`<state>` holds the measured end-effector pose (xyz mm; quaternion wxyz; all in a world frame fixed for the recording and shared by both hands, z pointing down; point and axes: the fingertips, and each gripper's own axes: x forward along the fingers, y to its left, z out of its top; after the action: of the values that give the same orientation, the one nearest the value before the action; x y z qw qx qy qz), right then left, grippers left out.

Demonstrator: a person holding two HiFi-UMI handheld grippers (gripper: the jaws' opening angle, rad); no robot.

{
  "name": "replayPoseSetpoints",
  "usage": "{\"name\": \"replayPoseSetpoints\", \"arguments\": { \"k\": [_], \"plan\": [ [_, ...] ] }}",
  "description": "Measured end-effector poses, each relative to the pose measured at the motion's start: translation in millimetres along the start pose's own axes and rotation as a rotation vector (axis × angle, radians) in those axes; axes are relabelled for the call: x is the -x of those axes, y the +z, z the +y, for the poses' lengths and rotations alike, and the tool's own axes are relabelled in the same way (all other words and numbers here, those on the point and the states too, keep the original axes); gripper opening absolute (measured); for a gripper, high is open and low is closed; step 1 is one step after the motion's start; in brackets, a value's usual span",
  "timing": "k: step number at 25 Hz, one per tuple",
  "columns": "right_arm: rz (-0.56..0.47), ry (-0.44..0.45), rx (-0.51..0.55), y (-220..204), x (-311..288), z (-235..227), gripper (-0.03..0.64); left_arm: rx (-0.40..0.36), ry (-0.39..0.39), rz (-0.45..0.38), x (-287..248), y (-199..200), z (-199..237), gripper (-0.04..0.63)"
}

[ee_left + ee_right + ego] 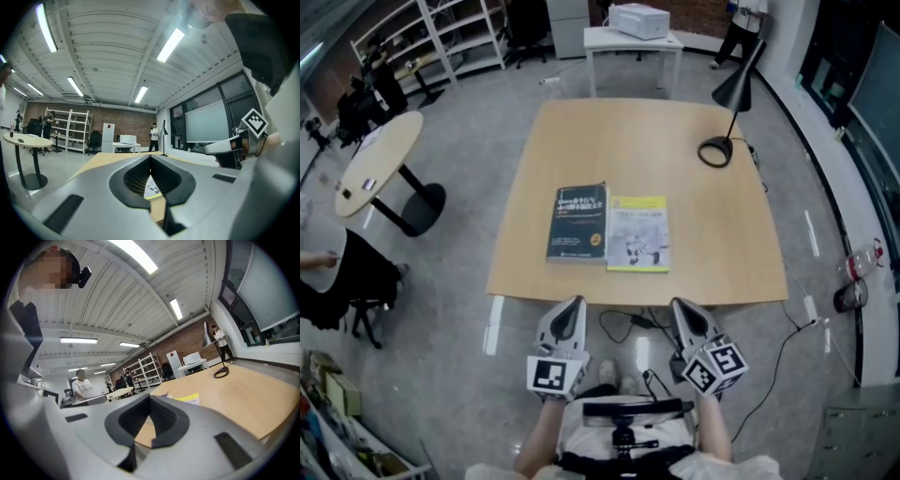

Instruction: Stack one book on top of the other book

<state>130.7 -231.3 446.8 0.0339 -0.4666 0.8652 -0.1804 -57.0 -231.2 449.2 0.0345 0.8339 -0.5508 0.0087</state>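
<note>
Two books lie flat side by side near the front of the wooden table (694,197): a dark-covered book (578,222) on the left and a yellow-and-white book (639,233) touching its right edge. My left gripper (574,305) and right gripper (682,307) hover just short of the table's front edge, both shut with nothing in them. Through the left gripper's (150,157) shut jaws a corner of the yellow-and-white book (153,189) shows. The right gripper (150,397) view shows that book's yellow edge (190,398) beyond the jaws.
A black desk lamp (729,108) stands at the table's back right corner. A round side table (380,161) sits to the left, a white table with a printer (636,28) behind. Cables (628,323) run on the floor under the front edge. People stand far off.
</note>
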Motion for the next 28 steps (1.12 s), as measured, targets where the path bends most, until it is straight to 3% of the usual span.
{"name": "replayPoseSetpoints", "arguments": {
  "k": [5, 12, 17, 28],
  "plan": [
    [0.018, -0.009, -0.016, -12, -25, -18, -0.005, -0.02, -0.011, 0.002, -10, -12, 8, 0.008],
    [0.069, -0.035, -0.078, -42, -66, -54, -0.005, 0.008, -0.008, 0.012, -28, -38, 15, 0.008],
    [0.165, -0.054, -0.032, -71, -99, -72, -0.005, -0.023, -0.056, 0.067, -65, -71, 12, 0.008],
    [0.331, -0.157, -0.024, -116, -154, -133, -0.005, 0.053, 0.011, 0.231, -125, -145, 31, 0.008]
  ]
}}
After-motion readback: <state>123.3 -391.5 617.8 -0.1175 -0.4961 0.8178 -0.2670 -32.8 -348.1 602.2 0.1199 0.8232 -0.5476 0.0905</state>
